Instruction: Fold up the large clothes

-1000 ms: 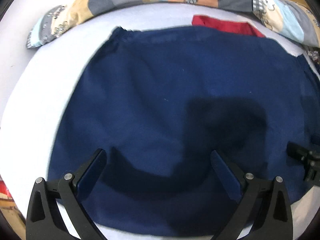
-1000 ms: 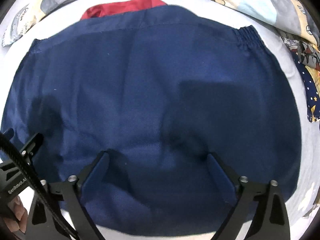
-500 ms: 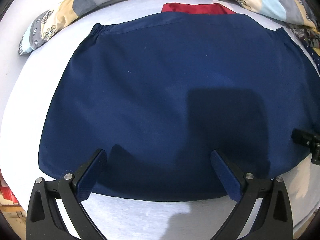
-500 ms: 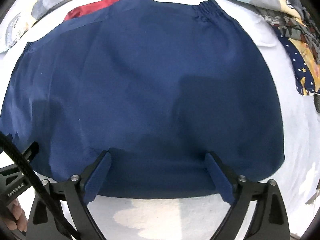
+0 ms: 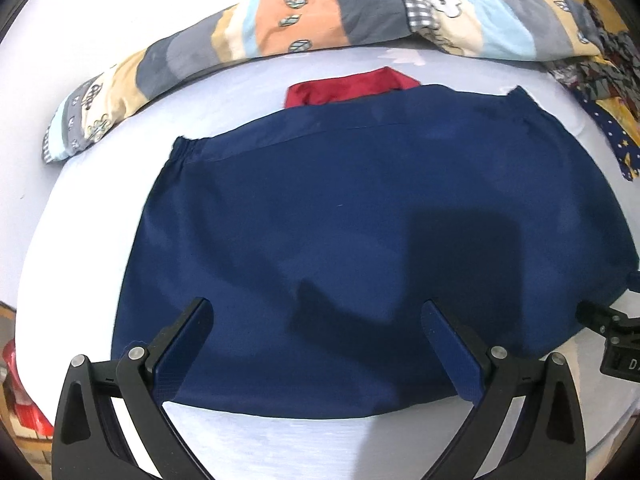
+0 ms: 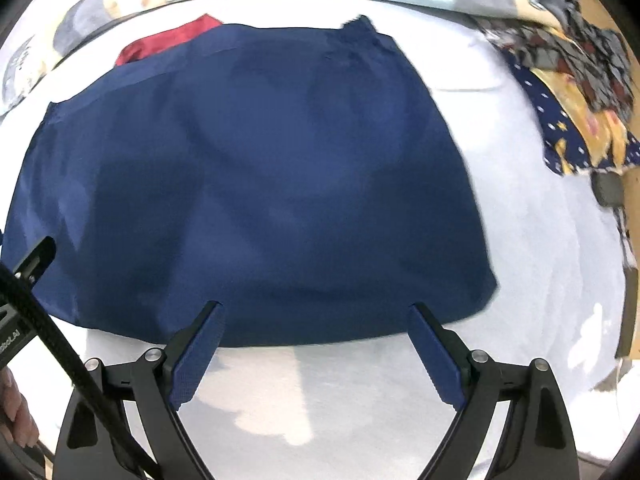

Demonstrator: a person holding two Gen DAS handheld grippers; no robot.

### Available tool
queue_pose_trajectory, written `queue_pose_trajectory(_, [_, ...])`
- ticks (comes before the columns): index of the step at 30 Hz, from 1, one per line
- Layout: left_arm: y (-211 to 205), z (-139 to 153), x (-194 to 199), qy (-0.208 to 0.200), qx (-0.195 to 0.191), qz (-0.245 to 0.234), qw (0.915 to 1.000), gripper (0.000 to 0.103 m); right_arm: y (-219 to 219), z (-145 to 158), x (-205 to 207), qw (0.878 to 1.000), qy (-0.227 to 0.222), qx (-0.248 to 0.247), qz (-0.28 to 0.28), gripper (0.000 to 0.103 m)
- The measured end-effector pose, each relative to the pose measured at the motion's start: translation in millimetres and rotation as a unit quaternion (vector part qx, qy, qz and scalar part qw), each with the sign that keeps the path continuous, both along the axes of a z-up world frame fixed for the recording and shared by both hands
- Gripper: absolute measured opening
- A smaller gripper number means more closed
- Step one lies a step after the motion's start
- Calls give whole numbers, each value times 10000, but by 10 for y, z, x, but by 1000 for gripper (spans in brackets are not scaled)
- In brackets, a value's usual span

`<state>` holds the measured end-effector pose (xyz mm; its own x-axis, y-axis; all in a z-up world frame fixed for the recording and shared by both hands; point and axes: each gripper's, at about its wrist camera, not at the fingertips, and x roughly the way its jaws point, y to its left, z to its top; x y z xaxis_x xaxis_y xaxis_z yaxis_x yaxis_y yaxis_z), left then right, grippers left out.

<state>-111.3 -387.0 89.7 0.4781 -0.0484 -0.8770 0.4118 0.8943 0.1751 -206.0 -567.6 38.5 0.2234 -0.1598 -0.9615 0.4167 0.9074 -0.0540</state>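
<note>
A large navy blue garment [image 5: 360,220] lies folded flat on the white surface, its elastic waistband along the far edge; it also shows in the right wrist view [image 6: 248,176]. My left gripper [image 5: 316,344] is open and empty, held above the garment's near edge. My right gripper [image 6: 316,348] is open and empty, just at the near edge of the garment, above bare white surface. The right gripper's body shows at the right edge of the left wrist view [image 5: 612,332].
A red cloth [image 5: 348,88] peeks out behind the navy garment. A long patchwork quilt [image 5: 280,36] lies along the far side. A dark star-patterned cloth [image 6: 576,120] sits at the far right. A red object [image 5: 20,404] is at the lower left edge.
Both grippers have pulled back and up from the garment. The whole folded garment and the near white surface now show. Both stayed open.
</note>
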Motion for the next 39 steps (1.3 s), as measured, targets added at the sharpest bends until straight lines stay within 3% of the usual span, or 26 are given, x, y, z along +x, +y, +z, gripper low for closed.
queue_pose_trajectory(12, [-158, -104, -86, 238, 156, -67, 9996, 103, 12, -6, -63, 9998, 116, -166, -25, 94])
queue_pose_trajectory(39, [-85, -217, -28, 310, 152, -37, 9994, 103, 133, 54, 15, 9986, 89, -431, 292, 94])
